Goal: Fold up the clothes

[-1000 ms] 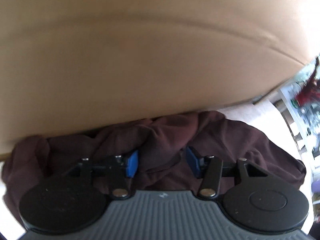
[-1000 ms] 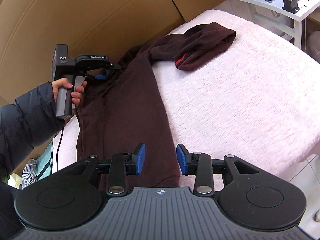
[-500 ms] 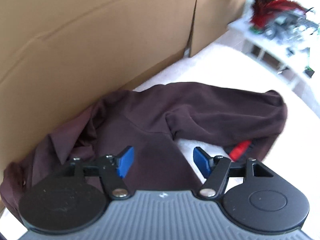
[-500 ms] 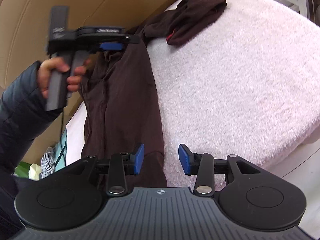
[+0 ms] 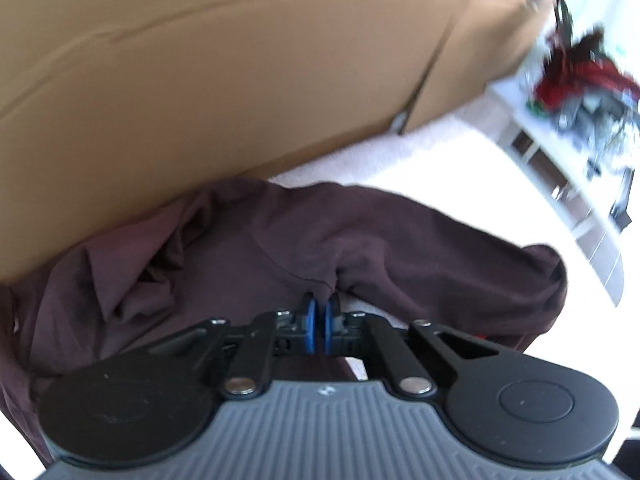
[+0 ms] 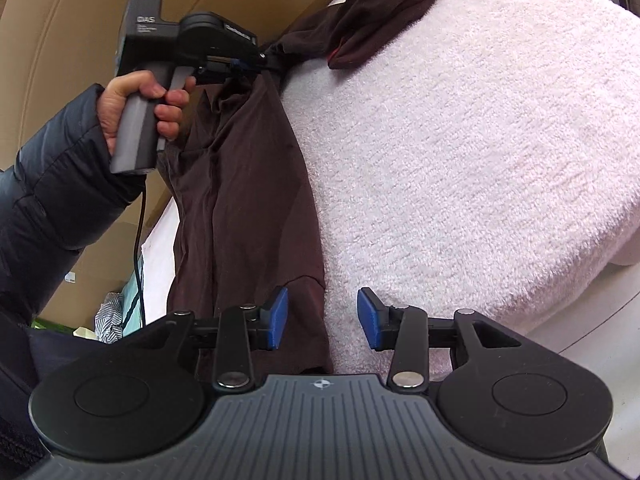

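A dark maroon long-sleeved shirt [image 5: 400,240] lies crumpled along the left side of a white fluffy bed cover [image 6: 460,140]. One sleeve is stretched toward the far corner, with a red tag [image 6: 334,56] showing. My left gripper [image 5: 319,320] is shut, and its blue pads pinch a fold of the shirt near the armpit seam. In the right wrist view the left gripper [image 6: 260,60], held by a hand [image 6: 136,96], bites the shirt [image 6: 240,200] there. My right gripper [image 6: 323,318] hovers open over the shirt's near end, the cloth edge below the gap.
Large cardboard sheets [image 5: 240,80] stand close behind the shirt on the left. A white shelf unit [image 5: 560,140] with red and mixed clutter stands at the far right. The bed's edge [image 6: 580,272] drops off at the right. Striped cloth [image 6: 108,316] lies on the floor.
My left gripper swung right along the shirt to the armpit, and its jaws went from wide open to shut on the cloth. My right gripper sank closer to the shirt's near end.
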Demonstrator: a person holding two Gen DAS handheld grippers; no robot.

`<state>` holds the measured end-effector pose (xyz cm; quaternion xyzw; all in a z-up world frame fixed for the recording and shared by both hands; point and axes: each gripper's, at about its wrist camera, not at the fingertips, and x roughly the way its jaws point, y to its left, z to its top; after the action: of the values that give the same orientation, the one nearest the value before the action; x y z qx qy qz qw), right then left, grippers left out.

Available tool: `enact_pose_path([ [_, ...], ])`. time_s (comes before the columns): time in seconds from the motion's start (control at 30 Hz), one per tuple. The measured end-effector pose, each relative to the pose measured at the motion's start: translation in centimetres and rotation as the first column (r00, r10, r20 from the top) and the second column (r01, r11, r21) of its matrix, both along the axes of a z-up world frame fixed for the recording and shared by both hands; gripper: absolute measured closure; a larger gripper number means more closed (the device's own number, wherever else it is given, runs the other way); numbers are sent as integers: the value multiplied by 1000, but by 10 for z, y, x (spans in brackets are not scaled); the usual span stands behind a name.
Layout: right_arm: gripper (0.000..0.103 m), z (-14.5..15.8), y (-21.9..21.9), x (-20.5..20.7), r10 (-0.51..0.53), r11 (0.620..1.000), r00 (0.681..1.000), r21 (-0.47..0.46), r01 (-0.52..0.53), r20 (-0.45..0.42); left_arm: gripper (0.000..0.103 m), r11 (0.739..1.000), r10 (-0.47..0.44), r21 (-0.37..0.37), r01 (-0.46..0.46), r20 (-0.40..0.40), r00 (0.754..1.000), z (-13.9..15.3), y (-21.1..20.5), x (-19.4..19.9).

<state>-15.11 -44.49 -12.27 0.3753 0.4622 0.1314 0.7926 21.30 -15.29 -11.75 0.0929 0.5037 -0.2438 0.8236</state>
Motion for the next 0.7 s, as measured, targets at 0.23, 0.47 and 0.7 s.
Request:
enact_pose_path([
  [0.23, 60, 0, 12, 12, 40, 999, 999, -10, -40, 6, 103, 999, -12, -51, 12, -13, 1000, 7, 15, 5],
  [0.47, 98, 42, 36, 10, 118, 990, 989, -82, -110, 91, 103, 989, -45, -137, 48, 29, 999, 41, 71, 4],
  [0.7, 98, 76, 97, 10, 287, 956, 941, -109, -271, 182, 103, 994, -28, -99, 36, 83, 996, 36, 148, -5],
])
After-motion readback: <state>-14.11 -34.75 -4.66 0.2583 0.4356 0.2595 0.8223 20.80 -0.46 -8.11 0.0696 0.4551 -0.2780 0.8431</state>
